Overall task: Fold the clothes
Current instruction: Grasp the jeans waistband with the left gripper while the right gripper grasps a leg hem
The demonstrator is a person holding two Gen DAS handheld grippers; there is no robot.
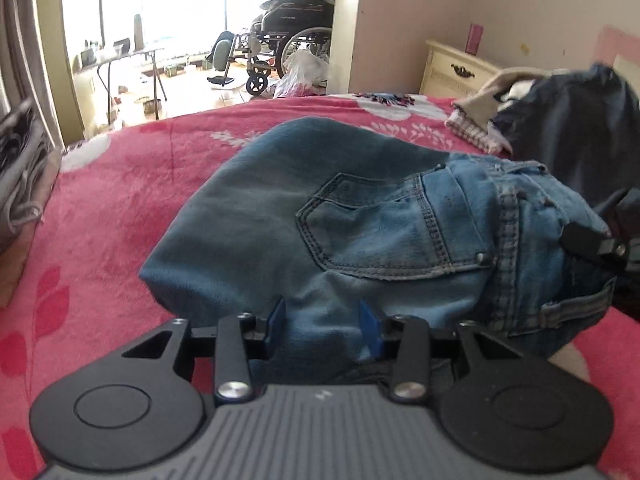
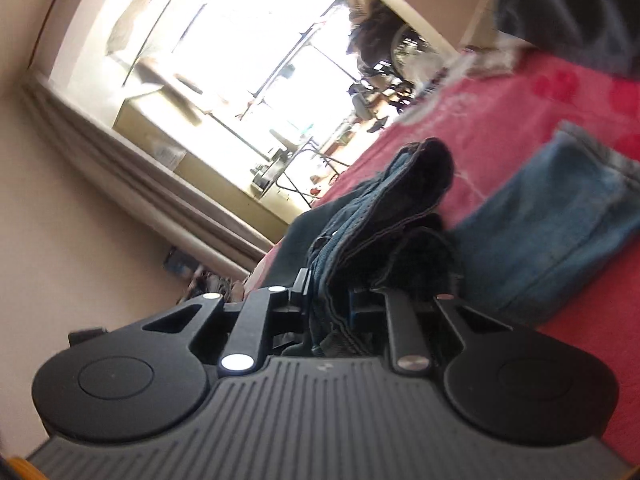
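Here the left gripper (image 1: 324, 322) clasps the jeans (image 1: 360, 216); only the right view shows the right gripper (image 2: 332, 292) pinching their waistband.

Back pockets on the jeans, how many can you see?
1: a back pocket faces up in the middle of the folded jeans on the bed; a second may be folded out of sight.

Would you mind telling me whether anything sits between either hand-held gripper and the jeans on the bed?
Nothing visible does. The left hand-held gripper has a fold of the jeans between its blue pads, and the right hand-held gripper is clamped on the waistband. The dark clothes pile lies apart, farther back on the red blanket.
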